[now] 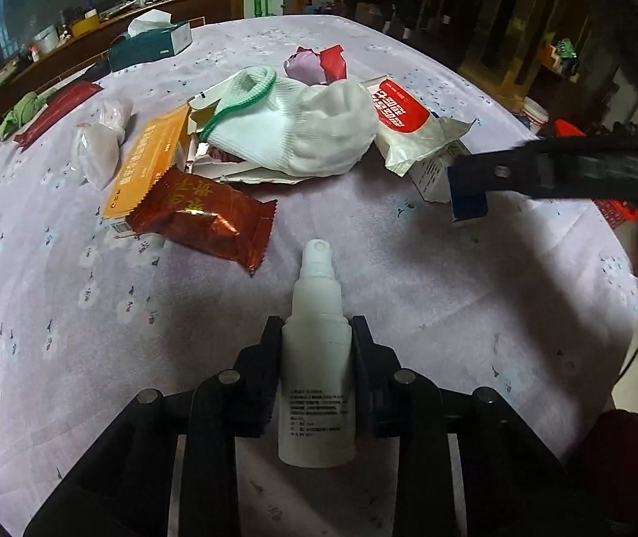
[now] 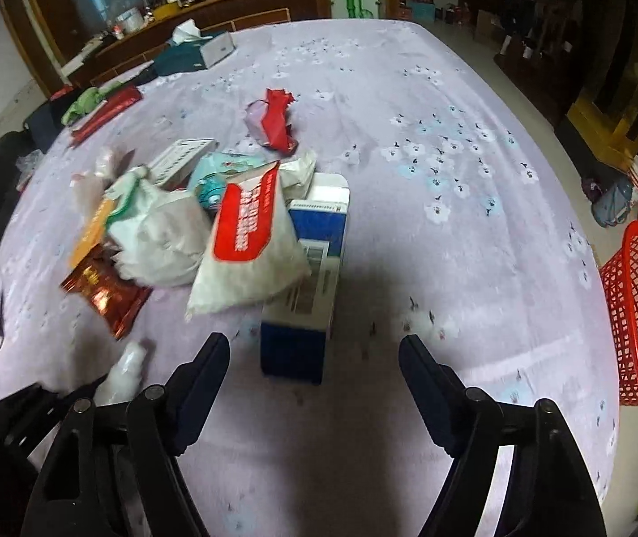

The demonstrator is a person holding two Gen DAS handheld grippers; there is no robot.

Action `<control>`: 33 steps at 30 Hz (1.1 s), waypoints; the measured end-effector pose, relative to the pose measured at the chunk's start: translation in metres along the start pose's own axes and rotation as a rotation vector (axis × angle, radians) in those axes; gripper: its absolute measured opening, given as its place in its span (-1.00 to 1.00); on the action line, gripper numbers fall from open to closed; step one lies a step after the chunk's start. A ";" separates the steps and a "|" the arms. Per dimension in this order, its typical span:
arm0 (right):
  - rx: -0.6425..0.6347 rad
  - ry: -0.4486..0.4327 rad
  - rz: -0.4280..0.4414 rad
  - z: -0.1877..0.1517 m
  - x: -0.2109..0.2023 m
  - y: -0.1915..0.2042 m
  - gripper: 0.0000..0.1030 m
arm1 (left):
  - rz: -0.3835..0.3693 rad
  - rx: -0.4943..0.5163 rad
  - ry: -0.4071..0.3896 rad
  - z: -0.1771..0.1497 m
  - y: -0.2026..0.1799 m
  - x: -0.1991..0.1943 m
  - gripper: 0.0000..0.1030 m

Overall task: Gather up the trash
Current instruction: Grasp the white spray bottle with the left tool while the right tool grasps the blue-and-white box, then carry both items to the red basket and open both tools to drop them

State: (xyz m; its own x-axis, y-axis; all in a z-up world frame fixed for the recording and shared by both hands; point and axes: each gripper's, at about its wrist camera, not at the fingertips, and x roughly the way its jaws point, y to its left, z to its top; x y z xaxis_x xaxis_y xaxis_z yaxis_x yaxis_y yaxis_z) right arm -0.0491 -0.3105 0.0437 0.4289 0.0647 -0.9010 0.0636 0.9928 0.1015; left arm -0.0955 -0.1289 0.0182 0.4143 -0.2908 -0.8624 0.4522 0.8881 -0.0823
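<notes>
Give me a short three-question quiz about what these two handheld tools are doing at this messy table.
1. True or false: the left tool is shut on a white spray bottle.
2. The right tool is: A) open, B) shut on a wrapper, C) out of view?
3. Which item lies right in front of the right tool?

Key:
1. True.
2. A; nothing is between its fingers.
3. The blue and white carton, under the red and white pouch.

A lilac floral-print table (image 2: 430,103) carries a tissue box (image 1: 151,42), a red-brown wrapper (image 1: 204,219) and a blue-white carton (image 2: 307,277).
</notes>
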 end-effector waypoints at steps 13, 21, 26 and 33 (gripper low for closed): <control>0.099 0.034 -0.029 -0.006 0.005 -0.024 -0.30 | -0.058 0.010 -0.025 0.012 0.010 -0.006 -0.45; 0.187 -0.014 0.002 -0.038 -0.028 -0.052 -0.30 | -0.104 0.059 -0.038 0.024 -0.015 -0.007 -0.45; 0.201 -0.043 0.003 -0.049 -0.044 -0.062 -0.30 | -0.116 0.100 -0.044 0.032 -0.036 -0.007 -0.45; 0.263 -0.090 -0.009 -0.066 -0.070 -0.091 -0.29 | -0.137 0.166 -0.065 0.047 -0.073 -0.010 -0.45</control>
State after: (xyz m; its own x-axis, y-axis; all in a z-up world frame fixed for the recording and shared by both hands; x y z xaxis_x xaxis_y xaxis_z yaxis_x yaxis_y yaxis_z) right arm -0.1444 -0.3989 0.0701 0.5046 0.0348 -0.8626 0.2949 0.9321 0.2102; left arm -0.0952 -0.2074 0.0564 0.3877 -0.4322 -0.8142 0.6295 0.7694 -0.1087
